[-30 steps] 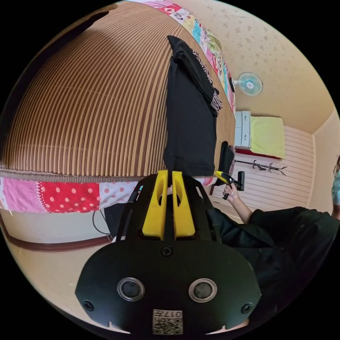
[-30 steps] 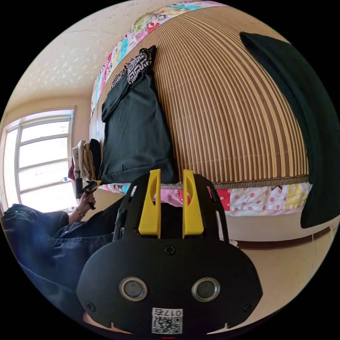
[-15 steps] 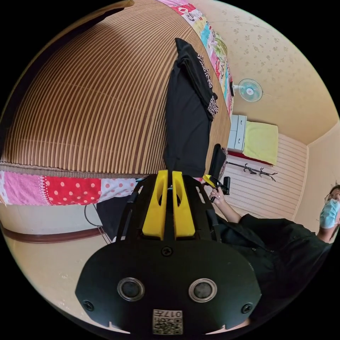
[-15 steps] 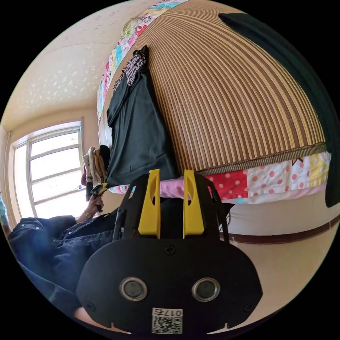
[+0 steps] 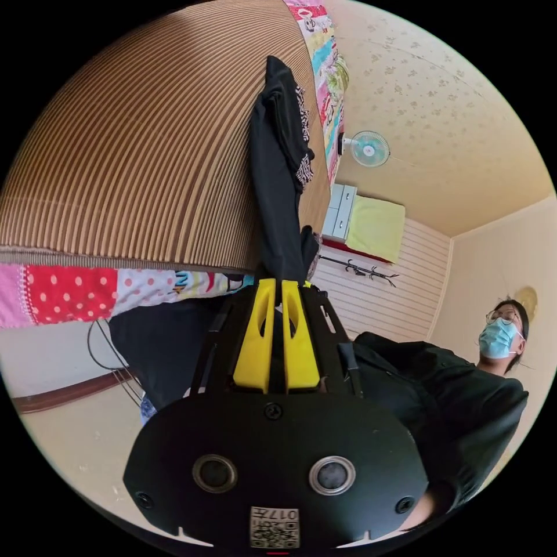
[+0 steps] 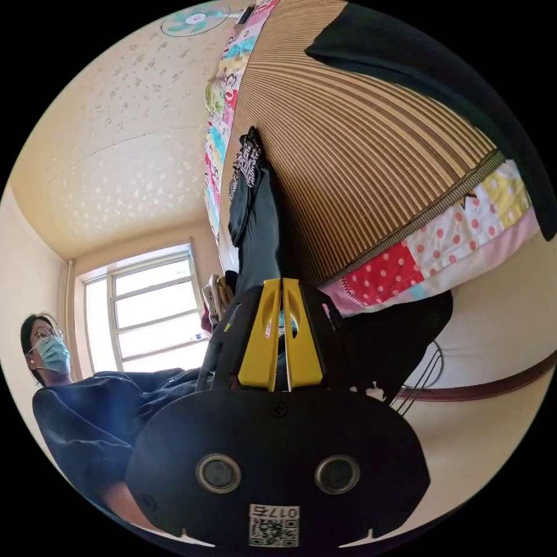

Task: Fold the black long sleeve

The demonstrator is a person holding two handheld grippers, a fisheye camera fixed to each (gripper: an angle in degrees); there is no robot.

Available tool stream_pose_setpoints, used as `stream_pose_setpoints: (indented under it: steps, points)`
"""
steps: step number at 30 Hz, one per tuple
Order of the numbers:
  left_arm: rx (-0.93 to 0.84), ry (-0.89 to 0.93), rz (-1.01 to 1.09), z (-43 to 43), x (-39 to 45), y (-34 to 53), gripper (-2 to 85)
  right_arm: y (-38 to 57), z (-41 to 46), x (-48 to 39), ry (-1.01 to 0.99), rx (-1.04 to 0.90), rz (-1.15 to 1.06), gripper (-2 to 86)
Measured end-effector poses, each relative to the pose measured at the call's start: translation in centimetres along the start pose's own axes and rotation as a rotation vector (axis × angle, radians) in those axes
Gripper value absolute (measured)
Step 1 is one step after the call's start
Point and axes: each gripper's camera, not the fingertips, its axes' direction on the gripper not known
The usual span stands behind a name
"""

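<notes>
Both claws, left (image 5: 277, 287) and right (image 6: 282, 285), are clenched at the near hem of the black long sleeve (image 5: 278, 191) on the striped mat (image 5: 145, 151). Whether cloth is pinched is unclear. Judging by this, the hem-to-collar fold comes next, needing both corners lifted evenly.

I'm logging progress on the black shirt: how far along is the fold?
Done: the shirt lies as a long narrow strip on the striped mat, with its patterned sleeve ends laid over its far end. In hand: the left gripper and right gripper sit with jaws closed at its near hem by the bed edge; whether they pinch cloth I cannot tell. Left: folding the strip end to end.
</notes>
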Motion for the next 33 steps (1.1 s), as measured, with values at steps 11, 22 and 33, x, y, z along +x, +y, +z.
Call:
stream_pose_setpoints:
  steps: [11, 22, 33]
  points:
    - [0.255, 0.331, -0.169, -3.0, -5.7, 8.7, -0.3, 5.0, -4.8, 3.2, -0.150, 0.216, 0.181, 0.2]
    - [0.560, 0.534, -0.004, -5.7, -2.0, -3.4, -0.3, -7.2, 1.2, -1.5, -0.374, 0.392, 0.071, 0.2]
    - [0.728, 0.588, -0.039, -5.9, -3.6, -15.3, -0.4, -19.3, 7.7, -5.0, -0.314, 0.385, 0.116, 0.2]
